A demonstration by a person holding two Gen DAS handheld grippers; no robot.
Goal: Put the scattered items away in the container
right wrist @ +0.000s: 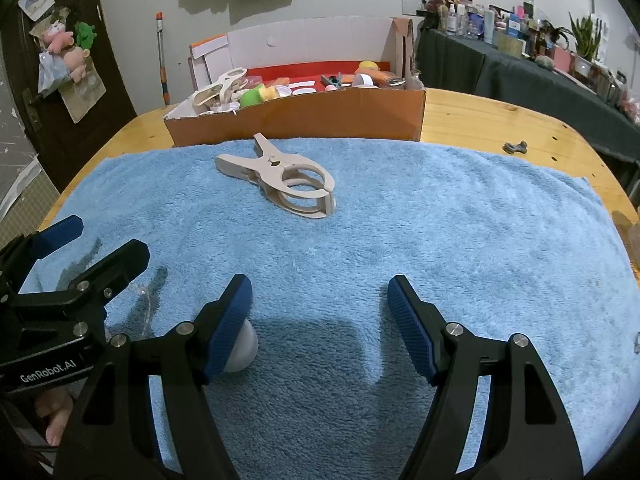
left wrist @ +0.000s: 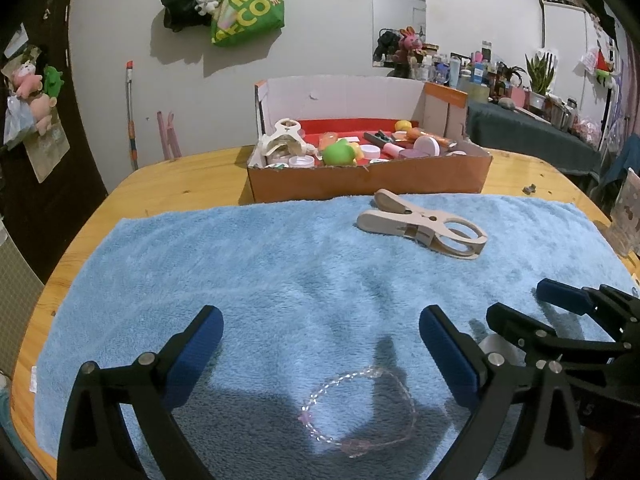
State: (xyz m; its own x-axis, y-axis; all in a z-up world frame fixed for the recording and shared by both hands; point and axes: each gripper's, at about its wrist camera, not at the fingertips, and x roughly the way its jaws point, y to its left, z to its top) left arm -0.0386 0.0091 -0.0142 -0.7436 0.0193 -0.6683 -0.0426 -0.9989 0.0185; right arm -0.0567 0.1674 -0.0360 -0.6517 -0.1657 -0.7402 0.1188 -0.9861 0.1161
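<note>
On the desk (left wrist: 192,168), the blue towel (left wrist: 280,272) fills mid-frame with the cardboard box (left wrist: 368,180) above, the big clip (left wrist: 424,224) right of centre, and both open tongs, left (left wrist: 320,332) and right (right wrist: 320,304), empty above the bead bracelet (left wrist: 360,412) at bottom centre, which might snag in the pile.

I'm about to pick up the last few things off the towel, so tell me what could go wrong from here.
1. The bead bracelet is thin and lies flat in the fluffy blue towel; the open left claw may pinch pile or miss it.
2. The small white round item touches a pad of the open right claw and could roll away if nudged.
3. Both claws sit close together, so they may collide.
</note>
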